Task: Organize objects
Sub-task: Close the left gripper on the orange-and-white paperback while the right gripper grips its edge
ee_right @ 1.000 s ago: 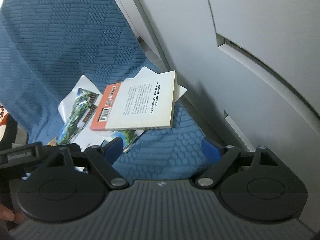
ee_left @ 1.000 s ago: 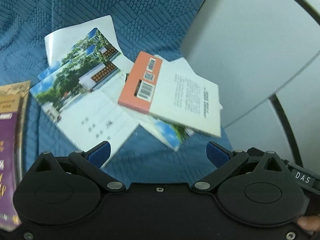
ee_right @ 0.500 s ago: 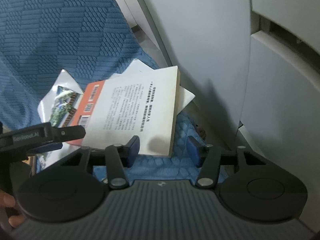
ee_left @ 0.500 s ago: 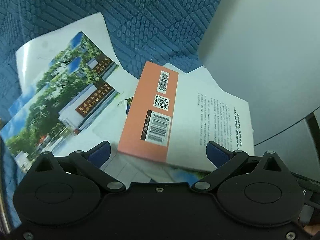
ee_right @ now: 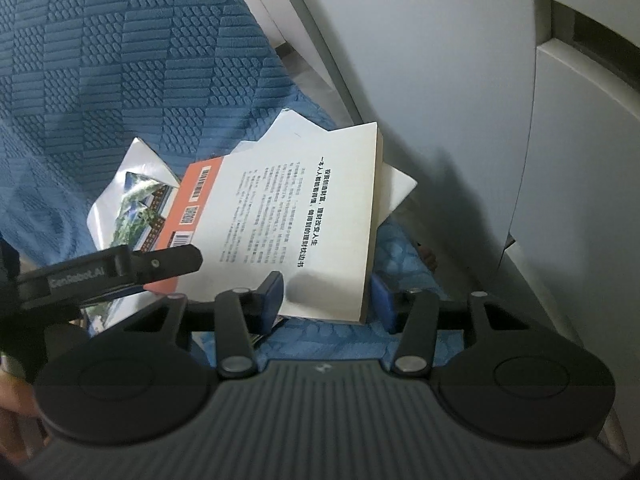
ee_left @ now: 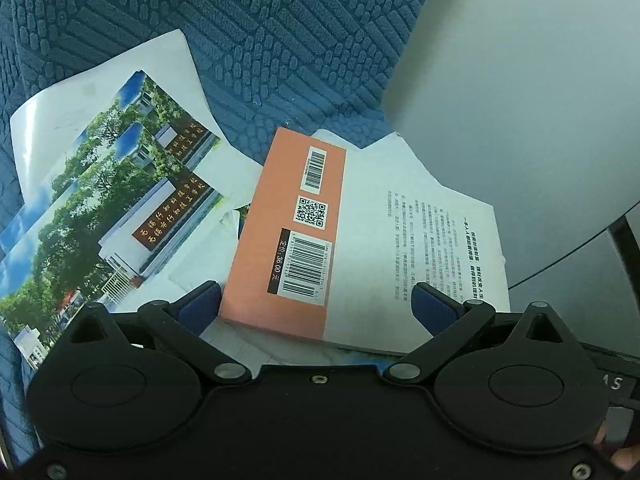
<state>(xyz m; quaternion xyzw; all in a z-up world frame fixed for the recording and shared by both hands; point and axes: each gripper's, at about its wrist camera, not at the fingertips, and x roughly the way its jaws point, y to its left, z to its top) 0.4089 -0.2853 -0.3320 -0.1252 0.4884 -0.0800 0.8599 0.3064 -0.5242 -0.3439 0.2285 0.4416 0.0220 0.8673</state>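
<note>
- Fingers of the left gripper (ee_left: 316, 306) stand wide apart in the left wrist view, their blue pads on either side of the near edge of the book (ee_left: 360, 240); neither pad presses on it.
- Lying back cover up, the book shows an orange strip with barcodes and a white panel of printed text. It rests on top of loose leaflets (ee_left: 116, 208) with a photo of trees and a white building, all spread on the blue patterned seat cushion (ee_left: 280, 40).
- Beside the book on the right rises a grey wall panel (ee_left: 520, 80).
- In the right wrist view, the right gripper (ee_right: 326, 296) has just been closing, and its blue pads sit at the book's (ee_right: 300, 220) near corner, one over the cover and one at the page edge. Whether they press on it I cannot tell.
- From the left side of this view the left gripper's black finger (ee_right: 168, 264) reaches over the orange strip.
- Just beside the grey wall panel (ee_right: 440, 80) lies the book, with the leaflets (ee_right: 132, 200) under it.
</note>
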